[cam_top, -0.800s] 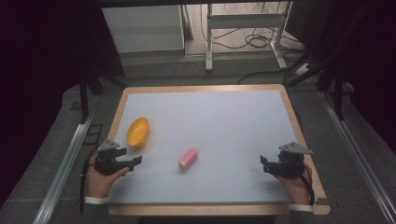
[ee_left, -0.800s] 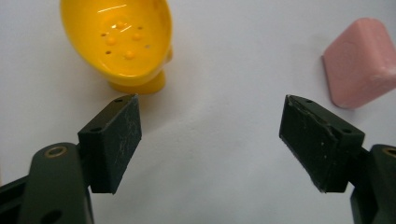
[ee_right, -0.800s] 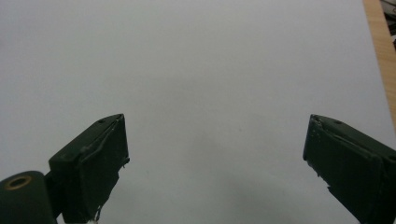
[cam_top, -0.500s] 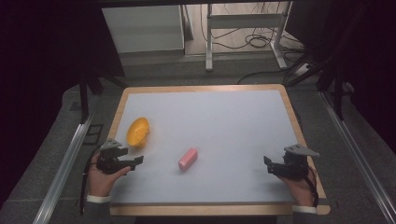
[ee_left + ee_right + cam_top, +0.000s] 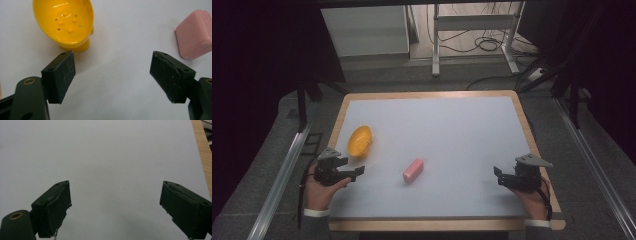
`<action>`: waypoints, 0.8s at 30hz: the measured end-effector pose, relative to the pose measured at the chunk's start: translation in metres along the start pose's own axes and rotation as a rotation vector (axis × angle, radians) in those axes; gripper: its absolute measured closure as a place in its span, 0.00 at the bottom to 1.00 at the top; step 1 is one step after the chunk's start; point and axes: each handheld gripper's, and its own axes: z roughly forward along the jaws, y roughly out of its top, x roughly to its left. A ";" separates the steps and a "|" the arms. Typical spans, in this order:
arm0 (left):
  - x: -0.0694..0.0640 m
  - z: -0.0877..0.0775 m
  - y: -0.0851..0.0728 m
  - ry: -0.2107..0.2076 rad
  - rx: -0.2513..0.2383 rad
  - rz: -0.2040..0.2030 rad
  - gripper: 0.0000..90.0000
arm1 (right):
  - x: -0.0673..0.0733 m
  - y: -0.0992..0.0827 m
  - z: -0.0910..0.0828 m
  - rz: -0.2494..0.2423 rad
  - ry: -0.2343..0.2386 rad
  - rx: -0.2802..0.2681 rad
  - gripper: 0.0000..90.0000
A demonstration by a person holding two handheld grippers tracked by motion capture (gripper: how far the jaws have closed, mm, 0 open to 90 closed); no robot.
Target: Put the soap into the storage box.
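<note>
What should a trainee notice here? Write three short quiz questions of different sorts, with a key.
1. True or false: the pink soap bar lies inside the yellow soap dish.
2. Which gripper is nearer the dish? A) left gripper B) right gripper
3. Fill in: both grippers' jaws stand ____ with nothing between them.

Key: 1 false, the bar lies apart from the dish on the white table top. 2 A. 3 open.
</note>
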 end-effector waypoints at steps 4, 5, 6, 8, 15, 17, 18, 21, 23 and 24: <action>-0.002 0.000 0.000 0.003 -0.002 -0.005 0.23 | -0.003 -0.001 0.001 0.009 0.004 0.002 0.11; -0.004 -0.001 0.000 0.014 -0.002 -0.007 0.23 | -0.005 -0.002 0.002 0.017 0.009 0.001 0.11; -0.004 -0.001 0.000 0.014 -0.002 -0.007 0.23 | -0.006 -0.003 0.002 0.020 0.010 0.004 0.11; -0.006 -0.002 -0.001 0.039 0.008 0.000 0.24 | -0.009 -0.004 0.002 0.022 0.012 0.005 0.12; -0.010 -0.001 0.001 0.088 0.005 0.010 0.25 | -0.017 -0.007 0.004 0.044 0.015 0.012 0.12; -0.010 0.001 0.003 0.086 0.013 0.015 0.26 | -0.016 -0.007 0.005 0.039 0.011 0.012 0.12; -0.011 0.002 0.003 0.082 0.018 0.012 0.26 | -0.015 -0.008 0.005 0.029 0.008 0.019 0.12; -0.018 -0.001 0.008 0.068 0.017 0.026 0.27 | -0.012 -0.007 0.004 0.023 0.014 0.013 0.12; -0.021 -0.004 0.011 0.059 0.017 0.036 0.27 | -0.010 -0.006 0.003 0.020 0.013 0.005 0.12; -0.023 -0.006 0.012 0.058 0.018 0.037 0.27 | -0.009 -0.005 0.002 0.018 0.016 0.003 0.12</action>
